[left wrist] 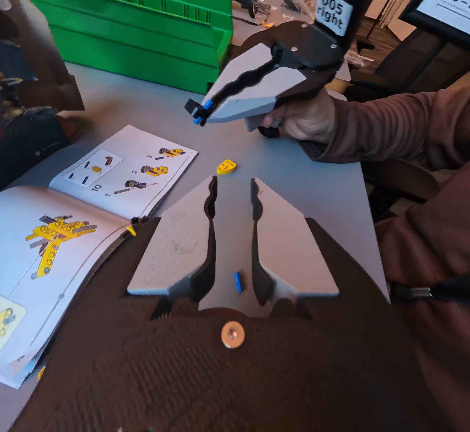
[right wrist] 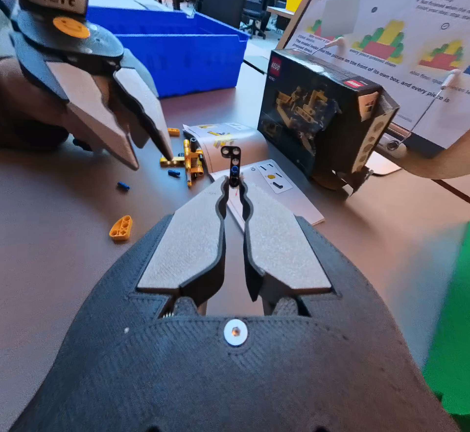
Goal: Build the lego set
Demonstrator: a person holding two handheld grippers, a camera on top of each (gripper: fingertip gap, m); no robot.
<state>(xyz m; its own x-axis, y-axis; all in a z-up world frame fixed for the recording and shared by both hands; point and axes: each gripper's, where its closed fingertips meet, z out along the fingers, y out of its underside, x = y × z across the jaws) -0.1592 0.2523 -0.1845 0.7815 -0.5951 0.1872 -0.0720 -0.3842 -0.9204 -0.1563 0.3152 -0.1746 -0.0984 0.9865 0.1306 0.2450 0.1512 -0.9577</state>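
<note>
My right gripper point(right wrist: 234, 181) is shut on a black L-shaped beam point(right wrist: 232, 161) with blue pins in it, held upright above the table; it also shows in the left wrist view point(left wrist: 198, 113). My left gripper point(left wrist: 234, 180) is open and empty above the grey table; in the right wrist view point(right wrist: 152, 162) its tips hover near the yellow partial model point(right wrist: 189, 161). A small yellow curved piece point(left wrist: 226, 166) lies just beyond the left fingertips. A loose blue pin point(left wrist: 237, 282) lies on the table between the left fingers. The instruction booklet point(left wrist: 122, 172) lies open at left.
A green bin point(left wrist: 127, 27) stands at the back of the table. In the right wrist view a blue bin point(right wrist: 178, 48) is behind, the set's box point(right wrist: 320, 111) stands at right before an instruction board point(right wrist: 396, 25), and two more blue pins point(right wrist: 123, 186) lie loose. The left gripper's tips are roughly 7 cm from the right gripper's. The small yellow curved piece point(left wrist: 226, 166) sits 8 cm or so from the ends of my right fingers.
</note>
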